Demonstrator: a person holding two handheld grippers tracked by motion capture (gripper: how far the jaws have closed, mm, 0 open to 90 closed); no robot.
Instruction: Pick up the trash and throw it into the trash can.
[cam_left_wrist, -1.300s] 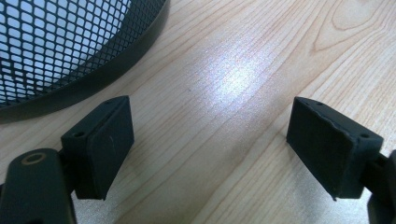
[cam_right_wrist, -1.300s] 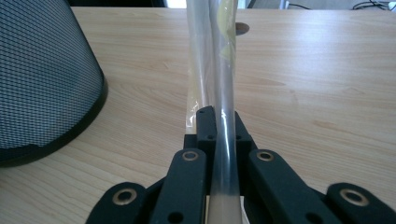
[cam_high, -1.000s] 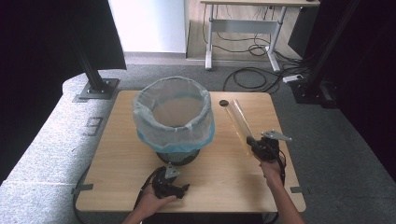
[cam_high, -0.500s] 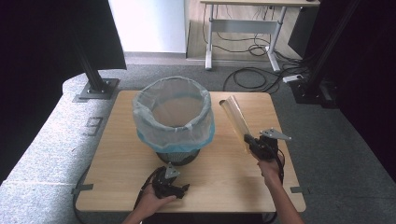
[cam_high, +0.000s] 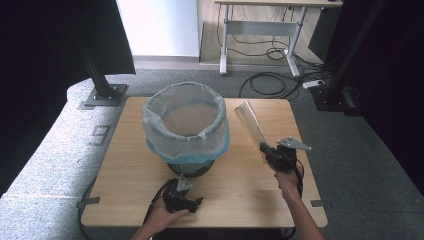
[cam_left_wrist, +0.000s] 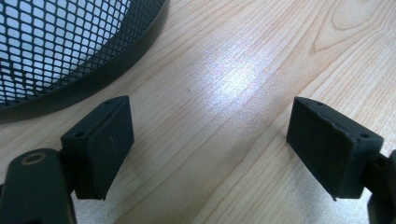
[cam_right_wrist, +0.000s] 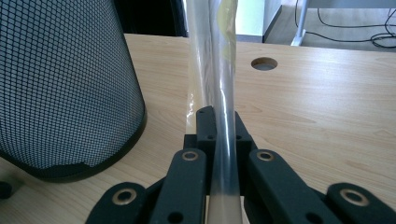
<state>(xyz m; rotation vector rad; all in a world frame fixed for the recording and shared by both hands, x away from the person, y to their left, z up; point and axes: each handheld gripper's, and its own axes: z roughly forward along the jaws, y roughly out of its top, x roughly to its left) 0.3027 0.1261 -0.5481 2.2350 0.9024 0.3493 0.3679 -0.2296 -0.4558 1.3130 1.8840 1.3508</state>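
While the left gripper rests with its 2 jaws spread near the mesh bin, the right gripper clamps a clear plastic sleeve, which rises beyond its jaws, just beside the bin.

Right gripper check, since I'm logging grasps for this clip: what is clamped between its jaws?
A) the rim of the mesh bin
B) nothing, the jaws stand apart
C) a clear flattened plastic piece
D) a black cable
C: in the right gripper view the right gripper has its jaws closed on a clear plastic piece that rises between them, apart from the mesh bin.
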